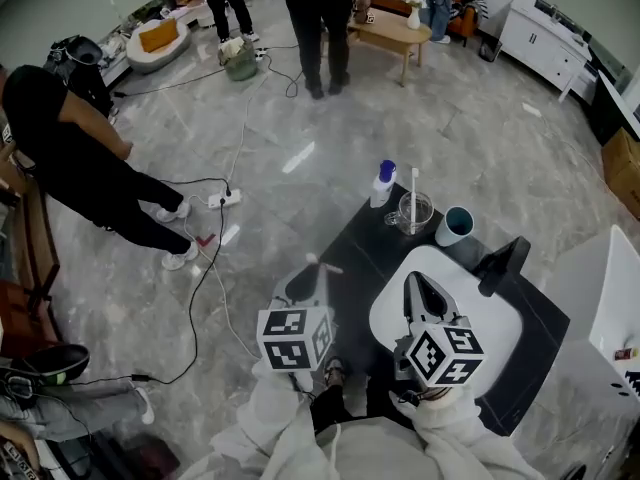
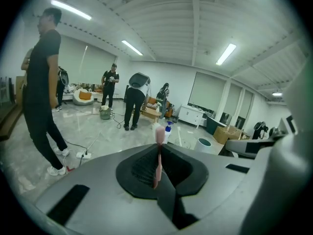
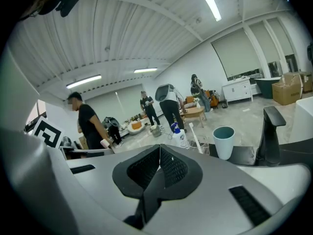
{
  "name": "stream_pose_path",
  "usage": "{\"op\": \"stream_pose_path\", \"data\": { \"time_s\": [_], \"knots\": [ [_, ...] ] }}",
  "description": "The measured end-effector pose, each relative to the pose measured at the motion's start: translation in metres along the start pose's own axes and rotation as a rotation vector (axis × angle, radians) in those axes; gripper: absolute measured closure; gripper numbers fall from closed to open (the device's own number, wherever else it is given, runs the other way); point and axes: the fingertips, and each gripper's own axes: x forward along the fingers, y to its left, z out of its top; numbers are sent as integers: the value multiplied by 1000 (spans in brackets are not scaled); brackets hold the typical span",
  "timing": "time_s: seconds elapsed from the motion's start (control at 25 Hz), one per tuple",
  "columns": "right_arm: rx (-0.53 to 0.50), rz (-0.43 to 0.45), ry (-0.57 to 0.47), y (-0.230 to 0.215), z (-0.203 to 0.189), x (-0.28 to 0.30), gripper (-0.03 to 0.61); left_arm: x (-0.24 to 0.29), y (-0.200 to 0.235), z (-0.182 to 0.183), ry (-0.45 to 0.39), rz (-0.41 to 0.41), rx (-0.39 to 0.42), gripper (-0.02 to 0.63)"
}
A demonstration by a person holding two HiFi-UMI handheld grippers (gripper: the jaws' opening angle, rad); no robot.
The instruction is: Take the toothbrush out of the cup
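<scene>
— Head view?
— A white toothbrush (image 1: 414,190) stands in the clear glass cup (image 1: 415,214) on the dark bench (image 1: 365,243).
— Left gripper view?
— The left gripper (image 2: 159,150) has its jaws clamped on a pink toothbrush (image 2: 158,133).
— Right gripper view?
— The right gripper (image 3: 160,149) has its jaws closed on nothing.

No text, label, brand or number can be read.

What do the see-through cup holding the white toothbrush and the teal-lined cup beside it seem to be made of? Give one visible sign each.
Clear cup: glass or clear plastic, glossy; the dark table shows through its wall.
Teal-lined cup: opaque, smooth and pale outside; ceramic or plastic, the look leaves it open.
</scene>
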Motion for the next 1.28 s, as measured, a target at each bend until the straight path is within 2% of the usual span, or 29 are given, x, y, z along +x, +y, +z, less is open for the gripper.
{"op": "stream_pose_path", "data": {
  "time_s": [0.64,1.12,1.28],
  "knots": [
    [90,-62,64,-42,-34,17,555,25,-6,-58,237,-27,78,592],
    [138,-128,68,-84,-33,22,555,77,-48,-75,397,-181,163,592],
    [150,-144,74,-95,-36,26,555,87,-59,-82,450,-265,131,592]
  ]
}}
